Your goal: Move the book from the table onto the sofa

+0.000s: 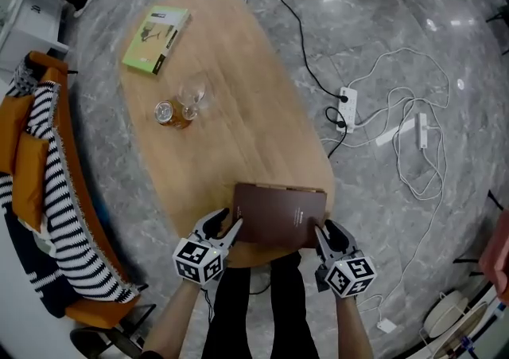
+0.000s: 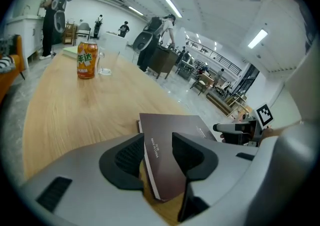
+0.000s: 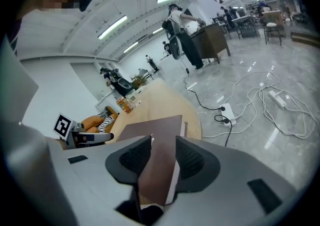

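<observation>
At the oval wooden counter's [image 1: 238,103] near edge, the left gripper [image 1: 227,227] and right gripper [image 1: 324,232] are straddling the brown rectangular book [image 1: 280,214], fingers apart.

Head view steeply down; gripper views low across shared table [image 1: 246,103]

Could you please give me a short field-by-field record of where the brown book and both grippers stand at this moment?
brown book: lying at the near end of the table, in front of the person
left gripper: jaws apart, the book's left edge between them
right gripper: jaws apart, the book's right edge between them
sofa: orange, left of the table, striped throw on it
further up the table: green book, orange can, glass
</observation>
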Tool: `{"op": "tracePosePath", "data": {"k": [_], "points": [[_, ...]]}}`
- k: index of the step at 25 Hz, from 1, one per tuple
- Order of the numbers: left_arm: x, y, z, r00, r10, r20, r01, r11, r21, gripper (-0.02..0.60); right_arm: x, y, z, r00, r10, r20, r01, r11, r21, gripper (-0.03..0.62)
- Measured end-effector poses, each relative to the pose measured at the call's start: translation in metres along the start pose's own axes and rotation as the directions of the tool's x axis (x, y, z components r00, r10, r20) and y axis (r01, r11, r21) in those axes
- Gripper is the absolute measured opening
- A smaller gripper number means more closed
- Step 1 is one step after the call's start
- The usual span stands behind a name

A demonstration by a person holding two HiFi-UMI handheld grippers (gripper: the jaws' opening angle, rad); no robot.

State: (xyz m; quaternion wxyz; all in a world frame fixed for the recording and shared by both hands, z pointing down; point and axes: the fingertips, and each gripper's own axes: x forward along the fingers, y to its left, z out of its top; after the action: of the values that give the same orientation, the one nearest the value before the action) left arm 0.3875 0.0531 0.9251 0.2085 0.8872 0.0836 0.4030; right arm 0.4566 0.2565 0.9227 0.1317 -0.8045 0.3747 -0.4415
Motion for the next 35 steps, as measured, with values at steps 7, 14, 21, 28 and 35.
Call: {"op": "tracePosePath", "data": {"k": [7, 14, 21, 28, 35], "points": [[0.022, 0.017, -0.016, 0.999, -0.036, -0.030, 0.034, 0.997, -0.069, 0.193, 0.021, -0.014, -0.021, 0.999, 0.022, -0.042, -0.018, 0.996, 0.092, 0.176], [0.029, 0.018, -0.021, 0.995, -0.103, -0.013, 0.100, 0.982, -0.160, 0.192, 0.025, -0.019, -0.023, 0.998, 0.059, -0.019, -0.055, 0.987, 0.152, 0.175], [0.028, 0.013, -0.022, 0.995, -0.104, -0.011, 0.101, 0.980, -0.172, 0.152, 0.024, -0.019, -0.024, 0.998, 0.063, -0.022, -0.059, 0.983, 0.172, 0.168], [0.014, 0.002, -0.006, 0.995, -0.103, -0.016, 0.099, 0.982, -0.162, 0.149, 0.012, -0.011, -0.005, 0.998, 0.070, -0.007, -0.067, 0.978, 0.195, 0.156], [-0.022, -0.023, 0.036, 0.995, -0.098, -0.009, 0.095, 0.983, -0.157, 0.147, -0.021, 0.019, 0.038, 0.996, 0.079, 0.029, -0.083, 0.973, 0.215, 0.152]]}}
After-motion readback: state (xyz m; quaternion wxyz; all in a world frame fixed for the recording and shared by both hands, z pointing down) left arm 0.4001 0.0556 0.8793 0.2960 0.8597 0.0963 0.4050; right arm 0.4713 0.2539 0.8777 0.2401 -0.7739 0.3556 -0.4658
